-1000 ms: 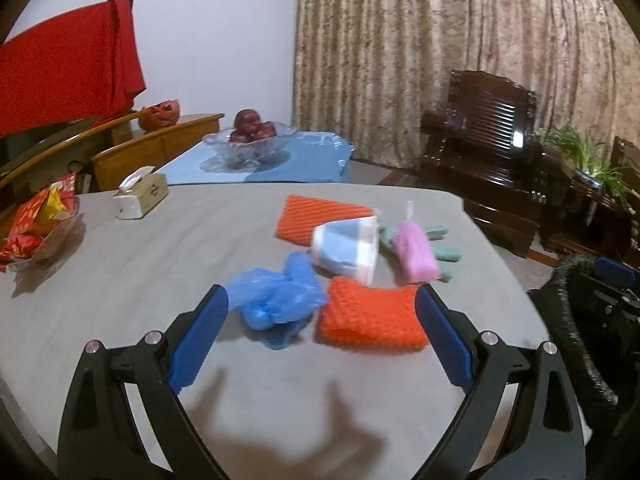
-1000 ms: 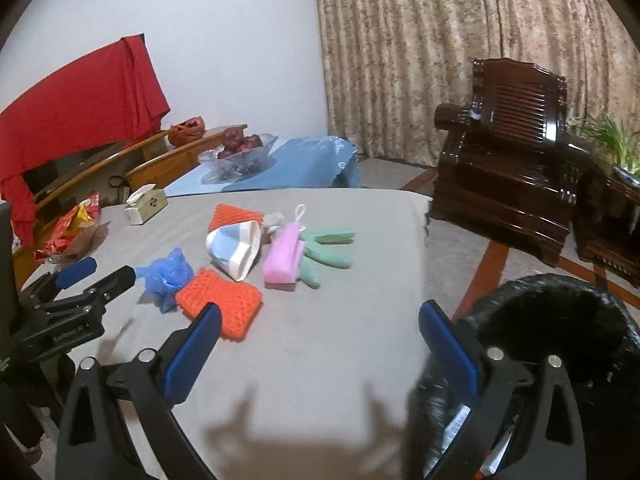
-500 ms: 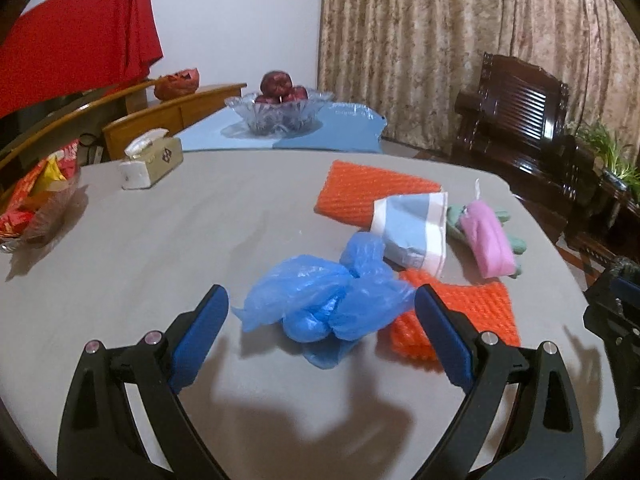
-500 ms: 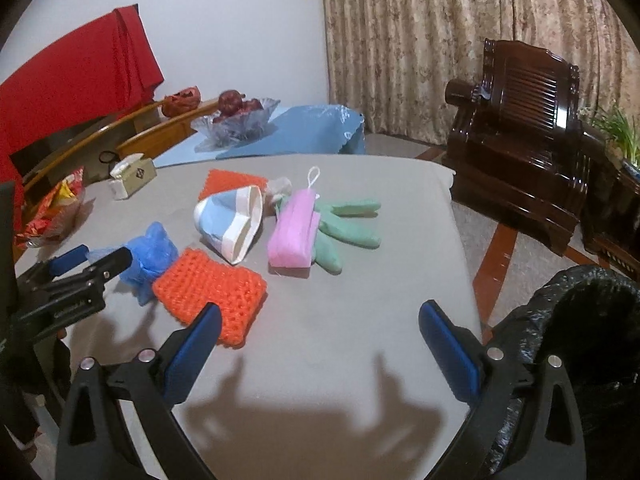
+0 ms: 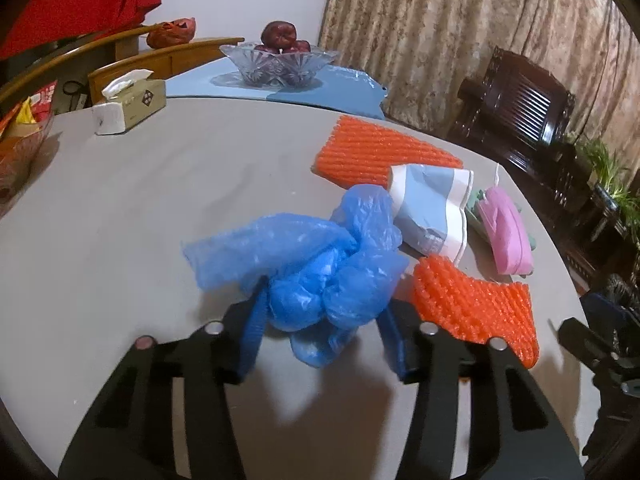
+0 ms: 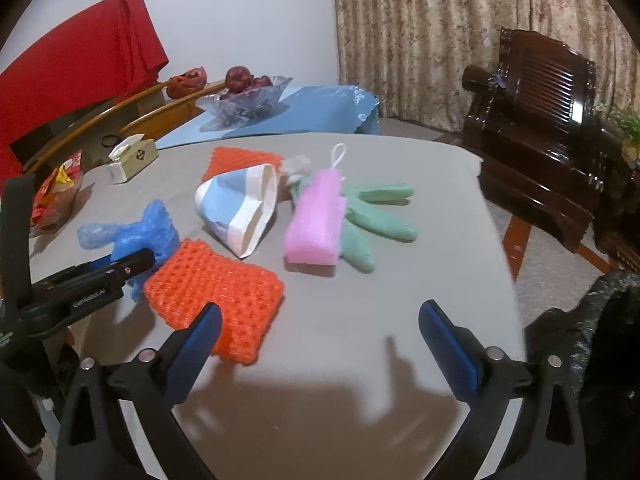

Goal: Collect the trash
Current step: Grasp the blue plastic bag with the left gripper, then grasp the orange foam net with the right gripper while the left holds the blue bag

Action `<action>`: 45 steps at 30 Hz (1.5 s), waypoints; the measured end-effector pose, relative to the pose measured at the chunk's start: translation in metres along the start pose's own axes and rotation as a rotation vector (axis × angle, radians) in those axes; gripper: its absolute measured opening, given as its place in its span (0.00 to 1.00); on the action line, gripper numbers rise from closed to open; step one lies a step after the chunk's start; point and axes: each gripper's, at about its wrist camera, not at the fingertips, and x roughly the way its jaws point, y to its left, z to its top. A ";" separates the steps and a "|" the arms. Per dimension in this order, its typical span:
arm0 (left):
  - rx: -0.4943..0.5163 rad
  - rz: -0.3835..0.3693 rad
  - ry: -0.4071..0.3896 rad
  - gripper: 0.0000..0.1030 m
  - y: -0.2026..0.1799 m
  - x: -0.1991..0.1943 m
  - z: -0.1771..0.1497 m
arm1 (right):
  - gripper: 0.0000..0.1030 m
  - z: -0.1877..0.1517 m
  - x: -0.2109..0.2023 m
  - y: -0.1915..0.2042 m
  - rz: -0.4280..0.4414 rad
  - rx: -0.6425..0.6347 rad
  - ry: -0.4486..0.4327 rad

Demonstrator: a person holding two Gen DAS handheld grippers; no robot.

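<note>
Now | left tool point(image 5: 324, 320) closing around blue plastic bag point(image 5: 312, 256) | right tool point(image 6: 320, 332) released, near orange mesh point(image 6: 216, 288)

black claws point(image 6: 320, 336) with blue pads point(image 6: 448, 344), silver screws, white lettering

Ahead of me a plain white wall point(image 6: 248, 20) meets a patterned beige curtain point(image 6: 420, 36). A dark carved wooden armchair point(image 6: 536, 120) stands at my right, with green potted leaves point(image 5: 608, 168) beyond it. A red cloth point(image 6: 80, 64) drapes over furniture at my left.
</note>
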 end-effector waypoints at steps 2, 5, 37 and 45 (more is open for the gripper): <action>-0.002 0.012 -0.025 0.43 0.002 -0.008 -0.001 | 0.94 0.002 0.004 0.005 0.010 -0.001 0.004; 0.009 0.028 -0.051 0.42 0.003 -0.021 -0.002 | 0.93 0.005 0.011 0.013 0.021 -0.008 0.010; 0.088 0.094 -0.077 0.42 -0.004 -0.067 -0.023 | 0.22 0.006 0.021 0.046 0.208 -0.032 0.088; 0.115 0.062 -0.099 0.42 -0.025 -0.079 -0.022 | 0.22 0.011 -0.021 0.036 0.182 -0.045 0.007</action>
